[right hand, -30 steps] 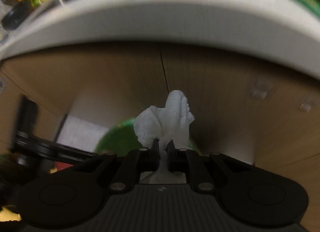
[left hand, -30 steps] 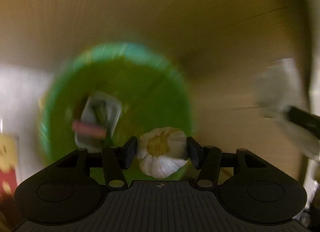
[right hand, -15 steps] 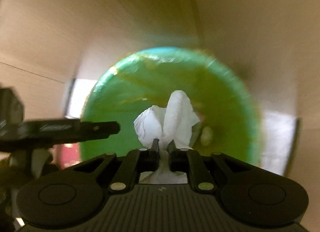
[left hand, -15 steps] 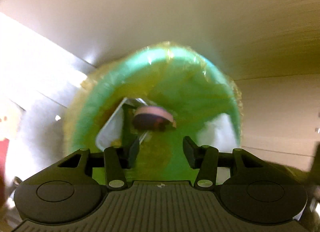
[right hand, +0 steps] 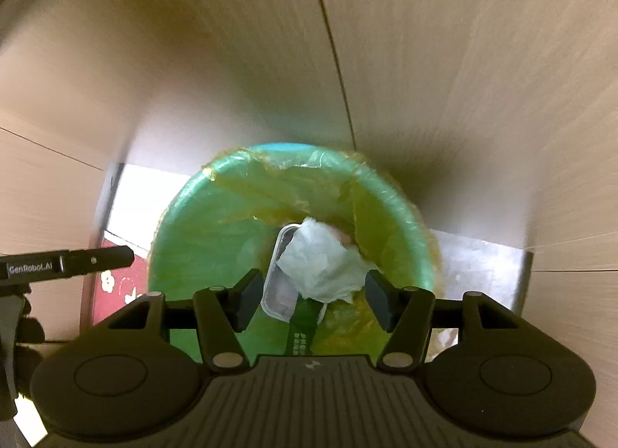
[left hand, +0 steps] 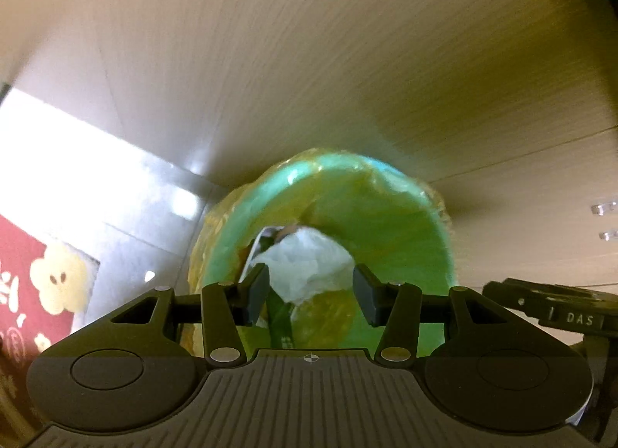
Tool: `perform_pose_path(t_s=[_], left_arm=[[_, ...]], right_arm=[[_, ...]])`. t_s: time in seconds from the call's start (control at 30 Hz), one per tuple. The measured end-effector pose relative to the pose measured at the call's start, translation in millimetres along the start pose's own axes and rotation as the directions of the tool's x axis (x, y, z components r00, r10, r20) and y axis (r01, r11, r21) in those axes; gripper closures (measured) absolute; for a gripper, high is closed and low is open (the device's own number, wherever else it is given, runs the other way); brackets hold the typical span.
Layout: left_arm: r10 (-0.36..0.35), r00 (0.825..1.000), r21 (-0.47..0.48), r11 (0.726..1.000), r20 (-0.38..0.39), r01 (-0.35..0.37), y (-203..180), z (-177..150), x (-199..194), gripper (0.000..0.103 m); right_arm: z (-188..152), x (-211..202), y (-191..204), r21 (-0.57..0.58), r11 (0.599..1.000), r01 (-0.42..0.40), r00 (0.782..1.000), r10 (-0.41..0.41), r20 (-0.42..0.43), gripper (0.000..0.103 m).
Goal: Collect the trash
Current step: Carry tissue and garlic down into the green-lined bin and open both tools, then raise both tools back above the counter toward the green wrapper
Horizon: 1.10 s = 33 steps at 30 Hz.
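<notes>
A green trash bin (left hand: 405,239) lined with a yellowish plastic bag stands on the floor below both grippers; it also shows in the right wrist view (right hand: 201,231). Inside lie a crumpled white tissue (left hand: 305,262) (right hand: 324,262), a clear plastic tray (right hand: 274,293) and a green strip (right hand: 303,328). My left gripper (left hand: 311,295) is open and empty above the bin. My right gripper (right hand: 311,295) is open and empty above the bin. The garlic is hidden from view.
Wooden cabinet doors (right hand: 463,61) rise behind the bin. A red mat with a pale flower pattern (left hand: 34,285) lies on the grey floor at left. The other gripper's body shows at the right edge of the left wrist view (left hand: 560,305) and at the left of the right wrist view (right hand: 58,266).
My left gripper let the garlic fall into the bin and stayed open. My right gripper swung over the bin, opened and dropped the tissue, which now lies inside.
</notes>
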<state>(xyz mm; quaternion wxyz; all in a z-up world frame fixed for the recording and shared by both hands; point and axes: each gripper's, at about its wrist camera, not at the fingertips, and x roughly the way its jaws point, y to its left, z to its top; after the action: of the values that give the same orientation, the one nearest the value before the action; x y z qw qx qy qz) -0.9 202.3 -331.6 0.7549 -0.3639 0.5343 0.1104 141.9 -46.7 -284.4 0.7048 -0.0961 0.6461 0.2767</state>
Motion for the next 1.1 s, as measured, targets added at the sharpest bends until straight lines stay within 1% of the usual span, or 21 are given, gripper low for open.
perform_pose_path(t_s=[0.13,0.2,0.23,0.33,0.4,0.43,0.5,0.57,0.6,0.63,0.67,0.73,0.8,0.83,0.87,0.93,0.97,1.0,1.03,1.07,1.1], left_arm=[[0.016,1.0,0.011,1.0,0.012,-0.016,-6.2,6.4,-13.4,0.05],[0.013,1.0,0.042,0.999,0.026,-0.014,-14.4,8.7,-26.5,0.05],[0.012,0.999,0.068,0.998,0.038,-0.015,-22.2,10.2,-36.4,0.05],[-0.006,0.996,0.152,0.988,0.091,-0.008,-49.7,16.2,-72.6,0.05],[-0.031,0.991,0.191,0.982,0.13,0.006,-67.0,21.1,-93.0,0.05],[-0.048,0.987,0.214,0.977,0.154,0.014,-77.4,23.8,-104.9,0.05],[-0.078,0.979,0.248,0.968,0.191,0.029,-94.0,27.1,-123.5,0.05],[-0.128,0.967,0.283,0.957,0.221,0.062,-110.7,31.0,-144.0,0.05],[-0.162,0.959,0.298,0.951,0.232,0.088,-117.8,32.9,-153.3,0.05],[-0.212,0.947,0.313,0.941,0.242,0.131,-126.3,35.7,-161.1,0.05],[-0.255,0.935,0.321,0.932,0.247,0.17,-133.2,38.6,-168.5,0.05],[-0.334,0.908,0.335,0.911,0.254,0.241,-148.8,48.2,-178.5,0.05],[-0.389,0.884,0.341,0.893,0.259,0.293,-163.7,58.4,-182.7,0.05],[-0.408,0.875,0.337,0.888,0.26,0.314,-169.5,62.8,-180.9,0.05],[-0.419,0.87,0.331,0.885,0.26,0.327,-175.9,67.0,-180.2,0.05],[-0.435,0.861,0.335,0.878,0.265,0.34,-191.2,71.2,-175.4,0.05],[-0.434,0.854,0.341,0.88,0.287,0.332,-196.4,71.9,-176.7,0.05],[-0.42,0.851,0.343,0.887,0.315,0.31,-201.6,71.8,-178.9,0.05],[-0.388,0.849,0.345,0.9,0.358,0.266,-204.7,74.0,-181.3,0.05],[-0.349,0.844,0.346,0.914,0.408,0.211,-204.4,77.2,-184.0,0.05],[-0.316,0.838,0.336,0.926,0.445,0.17,-203.5,81.8,-186.7,0.05]], right_arm=[[-1.3,-9.1,7.1,-0.008,0.999,0.042,0.999,-0.042,-0.001,0.044],[-1.4,-21.5,16.1,-0.02,0.998,0.058,0.998,-0.058,0.016,0.044],[-0.9,-31.6,21.1,-0.036,0.998,0.053,0.998,-0.052,0.035,0.044],[4.5,-70.6,43.7,-0.115,0.992,0.06,0.991,-0.046,0.128,0.044],[7.9,-105.4,56.7,-0.171,0.981,0.088,0.976,-0.051,0.212,0.042],[8.9,-120.6,61.0,-0.19,0.976,0.103,0.967,-0.053,0.25,0.039],[9.4,-153.6,67.9,-0.22,0.966,0.137,0.941,-0.057,0.335,0.036],[9.3,-186.9,72.5,-0.232,0.956,0.177,0.906,-0.067,0.418,0.034],[9.0,-201.8,73.7,-0.234,0.951,0.202,0.887,-0.076,0.456,0.029],[9.2,-214.1,75.3,-0.233,0.945,0.23,0.866,-0.09,0.492,0.023],[9.3,-225.3,74.7,-0.226,0.936,0.268,0.84,-0.112,0.531,0.021],[10.7,-241.8,71.6,-0.183,0.908,0.377,0.764,-0.193,0.616,0.015],[15.1,-249.3,64.5,-0.138,0.867,0.478,0.695,-0.278,0.664,0.014],[17.9,-253.8,58.1,-0.121,0.86,0.496,0.677,-0.296,0.674,0.014],[22.2,-255.0,49.4,-0.103,0.863,0.494,0.667,-0.3,0.682,0.014],[34.9,-258.5,26.4,-0.059,0.879,0.473,0.655,-0.306,0.69,0.014],[42.1,-260.4,13.0,-0.033,0.882,0.47,0.645,-0.317,0.695,0.014],[50.6,-261.6,0.0,-0.01,0.883,0.468,0.636,-0.329,0.698,0.014],[59.7,-262.6,-17.8,0.012,0.886,0.464,0.632,-0.341,0.696,0.014],[67.2,-261.6,-38.0,0.031,0.891,0.453,0.635,-0.347,0.69,0.014],[77.1,-262.9,-57.2,0.057,0.89,0.452,0.632,-0.365,0.684,0.014]])
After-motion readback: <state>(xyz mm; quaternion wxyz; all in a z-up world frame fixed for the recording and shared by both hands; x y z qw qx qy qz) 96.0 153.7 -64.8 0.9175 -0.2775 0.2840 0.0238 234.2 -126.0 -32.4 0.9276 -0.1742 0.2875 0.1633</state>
